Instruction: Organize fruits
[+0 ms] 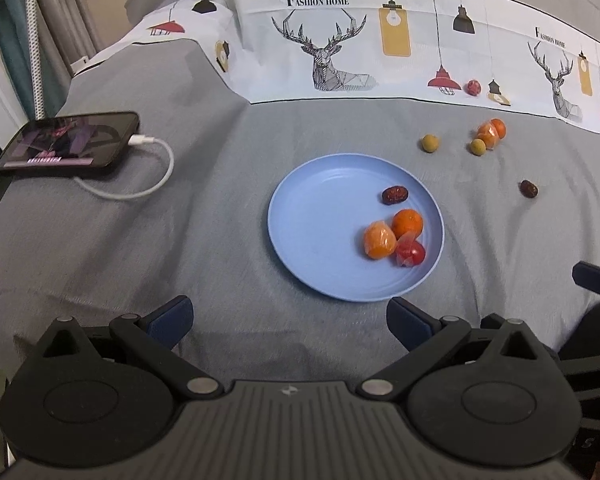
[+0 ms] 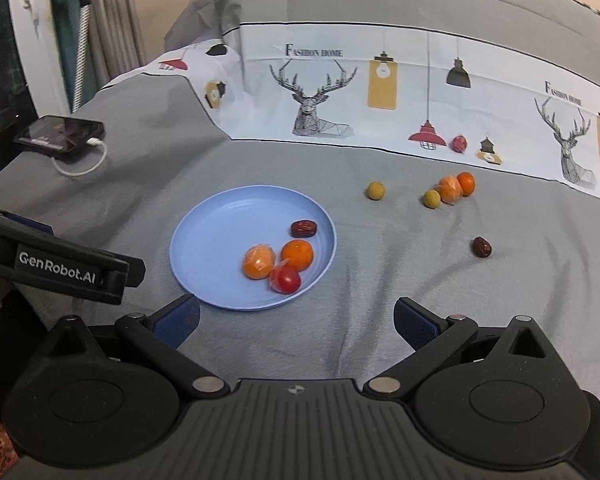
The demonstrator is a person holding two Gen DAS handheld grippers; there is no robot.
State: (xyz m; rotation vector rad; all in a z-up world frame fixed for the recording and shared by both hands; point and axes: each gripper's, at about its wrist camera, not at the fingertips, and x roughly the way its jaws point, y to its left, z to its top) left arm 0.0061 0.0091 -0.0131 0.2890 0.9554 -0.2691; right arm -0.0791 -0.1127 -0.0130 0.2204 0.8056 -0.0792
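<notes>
Both tongs fill the bottom of their frames: the left tongs (image 1: 290,320) and the right tongs (image 2: 296,322) are spread wide, their blue pads apart, pinching nothing, hovering over a bed covered in a grey sheet (image 1: 120,240). A white band of cloth (image 1: 340,40) printed with deer and lamps crosses the upper part of each frame.

At the centre of the left view lies a pale blue plate (image 1: 320,220), just beyond the left tongs. On its right side sit a wrapped orange (image 1: 379,240) and a bare orange (image 1: 408,223) touching, a wrapped tomato (image 1: 410,254) against them, and a dark date (image 1: 395,195) slightly apart toward the far rim.

A phone (image 1: 68,146) on a white cable (image 1: 148,168) lies at middle left.

Upper right of the plate, on the sheet, two more oranges (image 1: 492,131) lie together, one wrapped, with a small yellowish fruit (image 1: 478,147) touching and another (image 1: 430,143) nearby. A second date (image 1: 529,189) lies alone at right, and a small red wrapped fruit (image 1: 473,88) rests on the white band.
</notes>
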